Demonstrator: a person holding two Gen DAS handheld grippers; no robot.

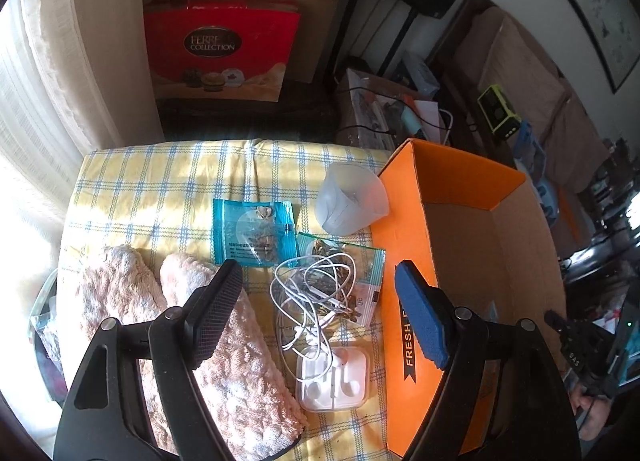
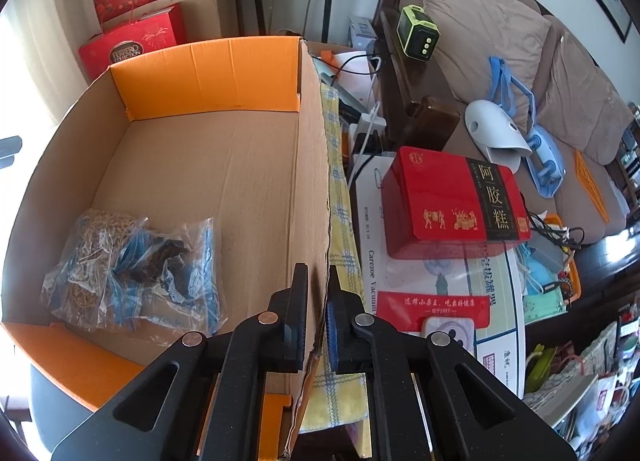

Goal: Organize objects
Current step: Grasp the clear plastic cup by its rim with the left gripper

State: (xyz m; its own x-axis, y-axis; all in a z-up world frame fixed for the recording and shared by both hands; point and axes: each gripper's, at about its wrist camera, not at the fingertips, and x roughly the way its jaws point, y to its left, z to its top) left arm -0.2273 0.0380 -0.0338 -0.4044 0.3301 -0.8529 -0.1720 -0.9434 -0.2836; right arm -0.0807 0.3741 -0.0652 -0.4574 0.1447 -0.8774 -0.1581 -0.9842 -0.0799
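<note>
Orange-faced cardboard box (image 1: 404, 245) stands at the right edge of a table covered by a yellow-and-blue checked cloth (image 1: 160, 181). Left gripper (image 1: 320, 301), jaws standing wide apart with nothing pressed between them, hangs above a tangle of white earphone cable (image 1: 316, 293); one finger is over the pink towel (image 1: 224, 345), the other over the box's near wall. The cable lies on a clear packet of dried herbs (image 1: 360, 281) and runs down to a white earphone case (image 1: 334, 379) near the cloth's front edge. Just behind them lies a teal sachet (image 1: 254, 233); a translucent plastic cup (image 1: 352, 199) stands touching the box's left wall. The towel, folded in two rolls, occupies the front-left part of the cloth.

Right gripper (image 2: 318, 325) is clamped on the box's right-hand wall (image 2: 316, 189), one finger inside, the other outside. Within the box, against its left wall toward the near corner, rest several clear bags of dried goods (image 2: 128, 269). Beside the box, off the cloth, lies a red tin (image 2: 452, 205).
</note>
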